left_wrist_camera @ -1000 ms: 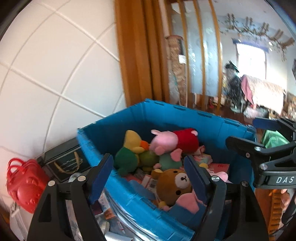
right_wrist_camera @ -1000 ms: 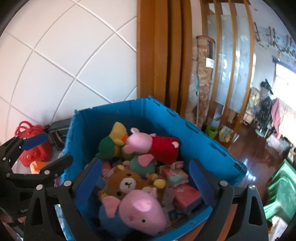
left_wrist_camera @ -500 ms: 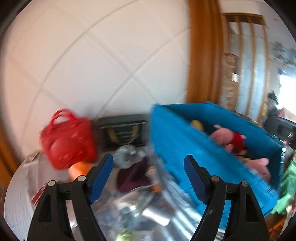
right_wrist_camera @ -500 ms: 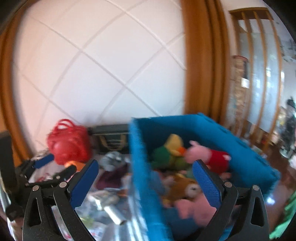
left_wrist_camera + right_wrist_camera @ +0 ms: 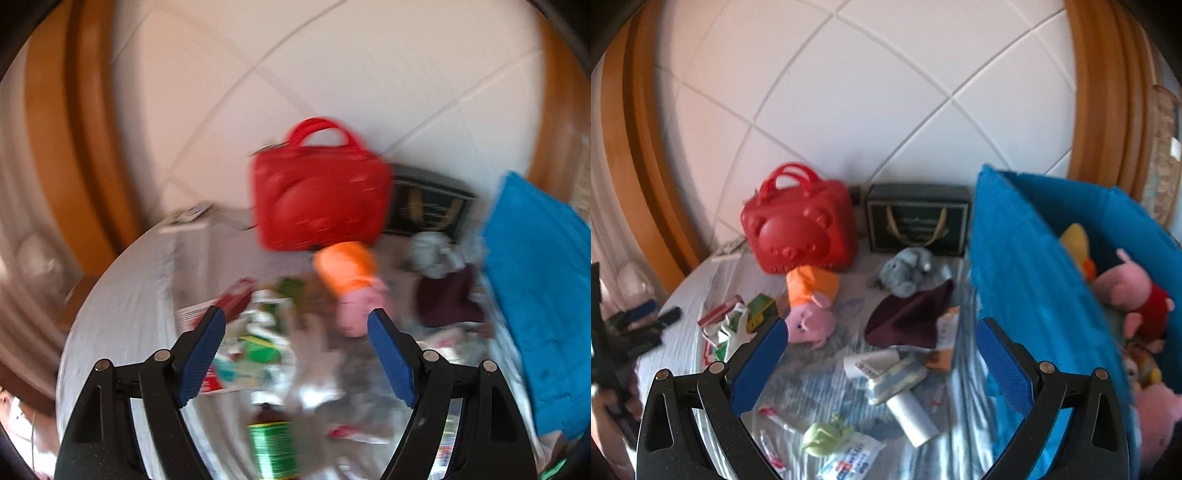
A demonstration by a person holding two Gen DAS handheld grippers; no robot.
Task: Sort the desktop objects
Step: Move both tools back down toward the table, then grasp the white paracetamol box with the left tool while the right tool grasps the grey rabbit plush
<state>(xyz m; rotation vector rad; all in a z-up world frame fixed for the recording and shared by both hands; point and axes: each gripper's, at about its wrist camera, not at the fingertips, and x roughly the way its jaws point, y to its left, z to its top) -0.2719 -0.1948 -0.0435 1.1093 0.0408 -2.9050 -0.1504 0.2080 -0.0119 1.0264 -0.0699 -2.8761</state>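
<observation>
Both tongs, left (image 5: 295, 354) and right (image 5: 881, 363), hang open and empty over a cluttered surface (image 5: 694, 291). One pink pig plush (image 5: 810, 312) in orange lies below one red case (image 5: 803, 230), left of one blue bin (image 5: 1027, 295); likely soft and light, best pinched at the body.

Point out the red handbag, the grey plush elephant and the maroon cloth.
red handbag (image 5: 803, 236): right wrist view, front panel.
grey plush elephant (image 5: 905, 271): right wrist view, body.
maroon cloth (image 5: 908, 321): right wrist view, middle of the fabric.
</observation>
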